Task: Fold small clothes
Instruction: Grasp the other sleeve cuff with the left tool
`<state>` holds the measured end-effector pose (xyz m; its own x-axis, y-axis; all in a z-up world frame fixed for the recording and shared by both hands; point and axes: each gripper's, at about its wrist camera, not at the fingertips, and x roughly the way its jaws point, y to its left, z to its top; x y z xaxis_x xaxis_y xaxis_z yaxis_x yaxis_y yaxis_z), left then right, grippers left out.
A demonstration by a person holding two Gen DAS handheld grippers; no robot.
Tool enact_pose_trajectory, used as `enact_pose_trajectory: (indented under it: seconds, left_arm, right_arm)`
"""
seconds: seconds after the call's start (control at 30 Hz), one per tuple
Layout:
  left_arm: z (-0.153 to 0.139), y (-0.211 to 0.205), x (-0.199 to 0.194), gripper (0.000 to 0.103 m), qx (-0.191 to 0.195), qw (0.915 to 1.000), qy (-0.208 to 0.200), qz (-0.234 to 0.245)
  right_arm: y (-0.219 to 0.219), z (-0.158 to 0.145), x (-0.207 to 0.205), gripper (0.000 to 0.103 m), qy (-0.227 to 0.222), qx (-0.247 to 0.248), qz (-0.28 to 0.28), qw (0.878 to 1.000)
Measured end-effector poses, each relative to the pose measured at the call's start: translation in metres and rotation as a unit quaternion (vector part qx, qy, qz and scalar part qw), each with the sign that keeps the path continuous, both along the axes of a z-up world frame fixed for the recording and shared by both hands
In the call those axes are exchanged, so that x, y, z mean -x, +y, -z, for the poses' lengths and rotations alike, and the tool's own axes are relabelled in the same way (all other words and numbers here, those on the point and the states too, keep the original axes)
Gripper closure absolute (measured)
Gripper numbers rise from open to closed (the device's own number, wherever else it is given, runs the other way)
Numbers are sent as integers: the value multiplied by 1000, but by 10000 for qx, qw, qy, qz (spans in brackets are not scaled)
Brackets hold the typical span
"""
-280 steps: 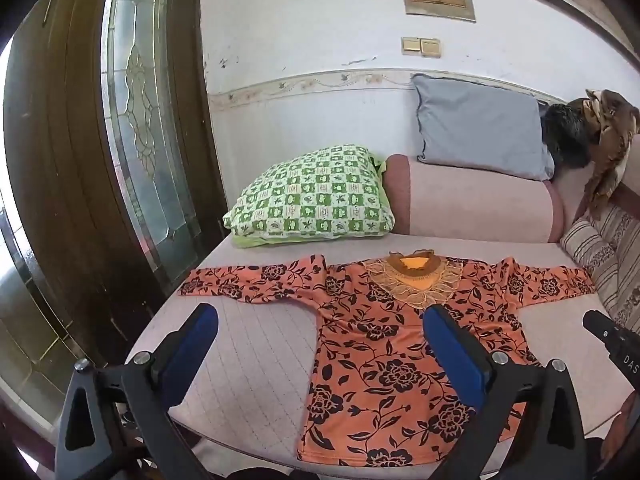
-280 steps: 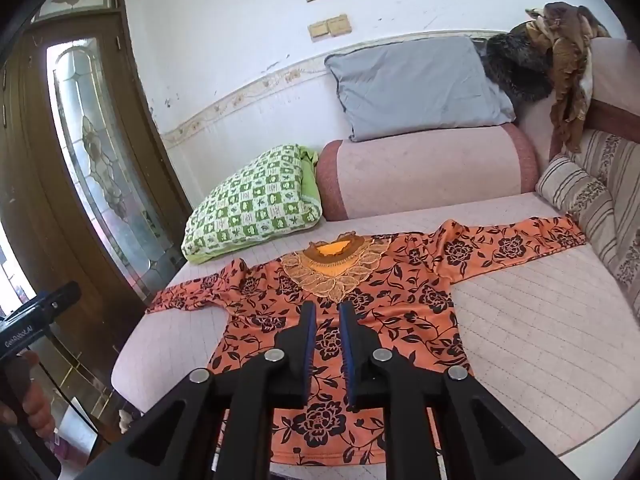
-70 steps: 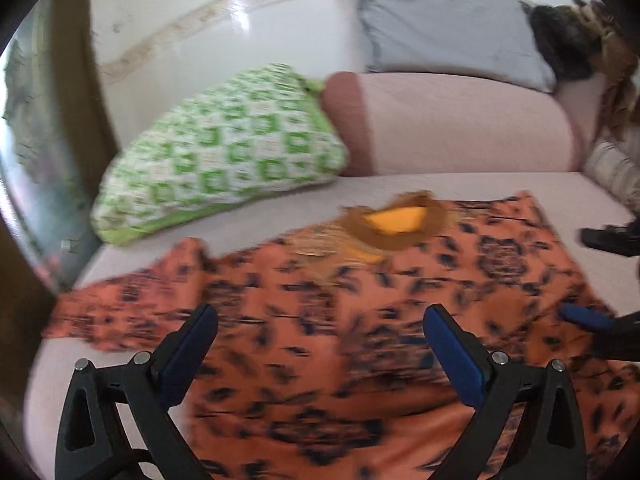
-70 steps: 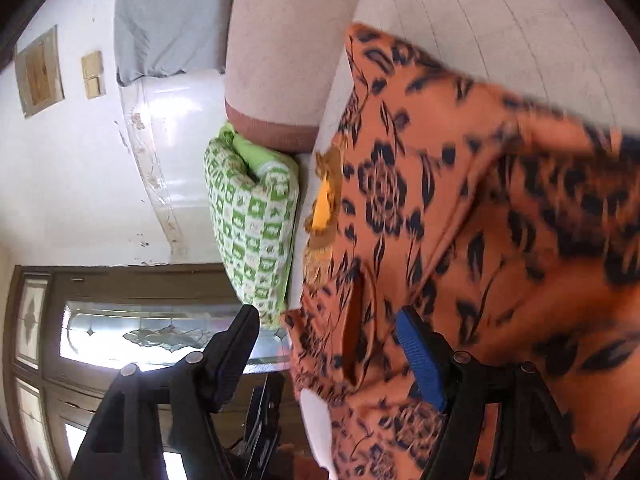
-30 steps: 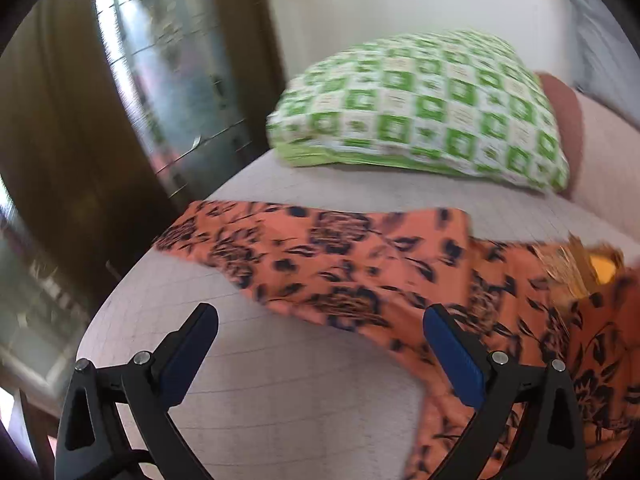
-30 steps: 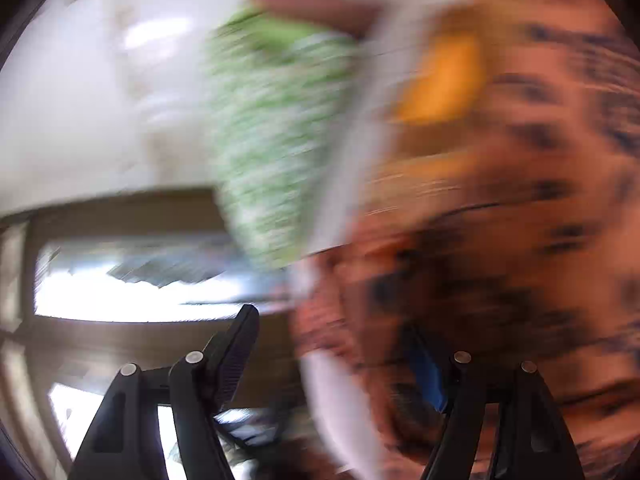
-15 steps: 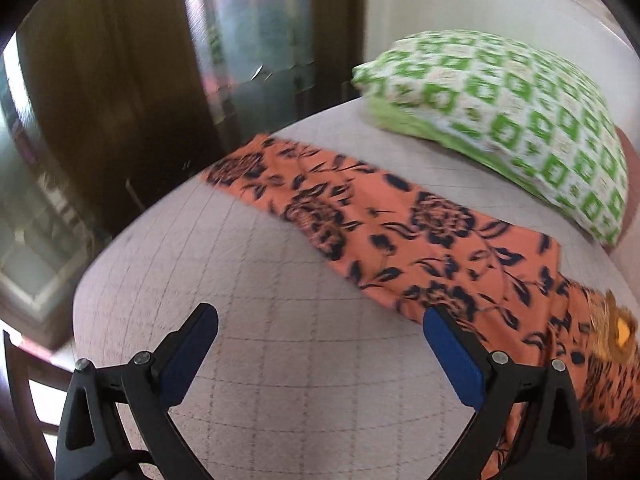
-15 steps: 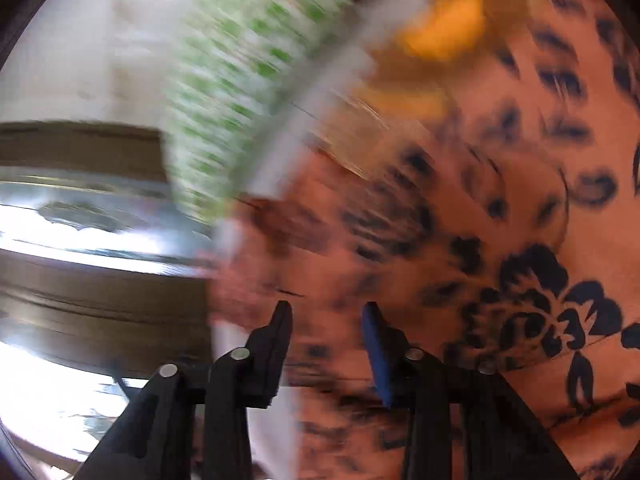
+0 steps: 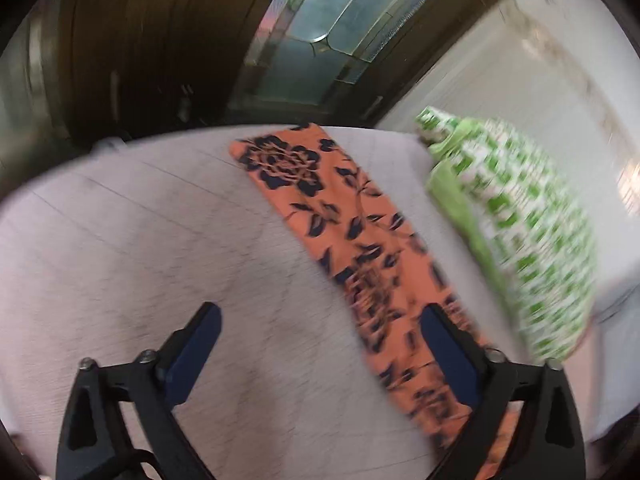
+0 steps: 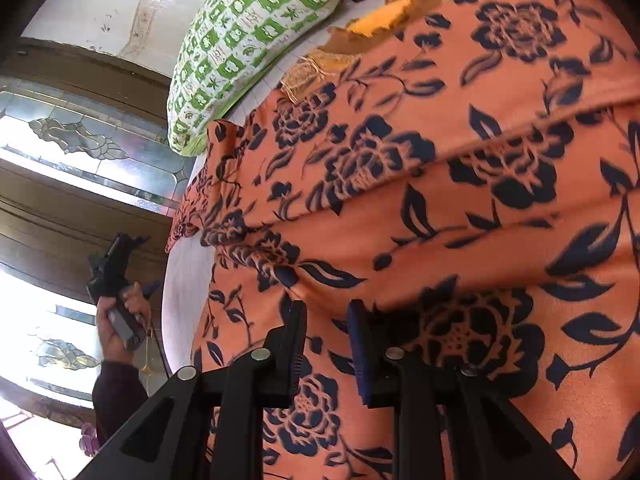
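Observation:
An orange blouse with dark flowers point(image 10: 440, 200) lies on the pale sofa seat point(image 9: 140, 240). Its right sleeve is folded across the body. Its left sleeve point(image 9: 340, 240) stretches flat toward the seat's end by the door. My left gripper point(image 9: 320, 320) is open and empty just above the seat, its right finger over the sleeve. My right gripper point(image 10: 326, 312) hovers close over the blouse body, jaws nearly together with a narrow gap and no cloth between them. The left gripper and the hand holding it also show in the right wrist view point(image 10: 116, 280).
A green and white checked pillow point(image 9: 520, 232) lies beside the sleeve, also in the right wrist view point(image 10: 248, 40). A dark wooden door with leaded glass point(image 9: 320, 32) stands just past the seat's end. The seat's edge drops off near the sleeve cuff.
My left gripper has swung left along the sleeve toward its cuff and dropped closer to the seat. My right gripper has narrowed from wide open and steadied over the blouse body.

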<state>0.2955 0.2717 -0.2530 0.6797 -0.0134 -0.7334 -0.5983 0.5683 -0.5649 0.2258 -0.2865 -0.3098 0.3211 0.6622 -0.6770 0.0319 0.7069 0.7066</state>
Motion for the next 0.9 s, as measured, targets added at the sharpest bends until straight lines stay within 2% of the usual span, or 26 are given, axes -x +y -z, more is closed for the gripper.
enact_pose_trajectory:
  seconds: [0.07, 0.1, 0.17, 0.3, 0.43, 0.53, 0.57, 0.6, 0.63, 0.67, 0.73, 0.77, 0.9]
  left_arm:
    - [9, 6, -9, 29, 438, 9988, -235, 23]
    - [12, 6, -15, 35, 520, 9984, -223, 73]
    - [18, 3, -29, 40, 517, 9984, -101, 194]
    - [22, -5, -51, 40, 523, 9982, -120, 279]
    - [28, -2, -71, 40, 628, 9978, -120, 154]
    - [28, 2, -79, 40, 582, 9982, -103, 22]
    - [27, 1, -82, 50, 490, 9988, -37, -3]
    - [27, 1, -85, 70, 340, 9994, 103, -52]
    - [29, 0, -86, 81, 231, 9994, 234, -134]
    - [31, 2, -85, 94, 284, 9991, 223, -204]
    - [34, 2, -81, 94, 441, 9986, 59, -302]
    - [32, 1, -80, 95, 396, 9987, 65, -317]
    - [0, -22, -75, 96, -131, 9997, -111, -173]
  right_arm:
    - [0, 1, -6, 79, 54, -140, 23, 9999]
    - [4, 1, -10, 79, 47, -144, -9, 9999]
    - [11, 1, -13, 79, 72, -123, -91, 9999]
    - [11, 1, -12, 79, 118, -259, -171, 9994]
    - [7, 8, -17, 79, 312, -632, -59, 9975]
    - [6, 8, -16, 79, 281, -664, -92, 9974]
    - [6, 8, -16, 79, 271, -660, -98, 9974]
    - [5, 7, -15, 79, 263, -658, -103, 9974]
    - [5, 7, -15, 79, 262, -660, -99, 9974]
    - [3, 7, -15, 79, 260, -666, -88, 9974]
    - [2, 5, -15, 79, 231, -648, -65, 9976]
    - [1, 4, -14, 79, 210, -623, -60, 9978]
    - [-4, -4, -11, 79, 89, -533, -11, 9985]
